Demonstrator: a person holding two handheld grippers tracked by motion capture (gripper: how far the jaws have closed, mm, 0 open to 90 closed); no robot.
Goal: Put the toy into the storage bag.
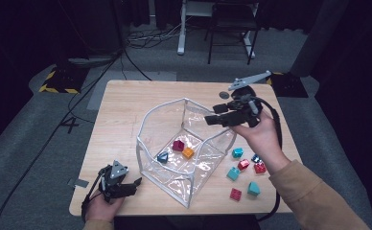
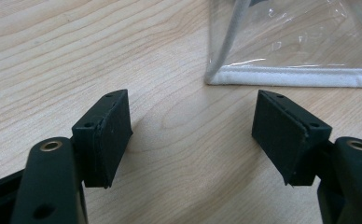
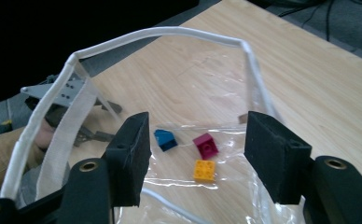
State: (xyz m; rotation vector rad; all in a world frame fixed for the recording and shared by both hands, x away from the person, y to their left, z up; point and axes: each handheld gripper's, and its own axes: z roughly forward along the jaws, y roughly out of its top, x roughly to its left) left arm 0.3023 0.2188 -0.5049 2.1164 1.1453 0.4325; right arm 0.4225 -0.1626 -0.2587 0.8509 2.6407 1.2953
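Near edge, left corner: the left gripper (image 1: 135,182) is resting low on the light wooden table (image 1: 122,103), jaws spread, gripping nothing, just beside the near corner of the clear plastic bag with white fabric trim (image 1: 148,122).

Near right: seven small toy bricks, teal, red and one dark (image 1: 244,172), are lying loose outside the bag.

Mid-table: a blue brick (image 1: 163,156), a magenta brick (image 1: 178,145) and an orange brick (image 1: 188,153) are sitting inside.

Farther right: the right gripper (image 1: 210,119) is hovering over the bag's rim, released, empty.

Judging by this, the sorting looks under halfway; seven left.
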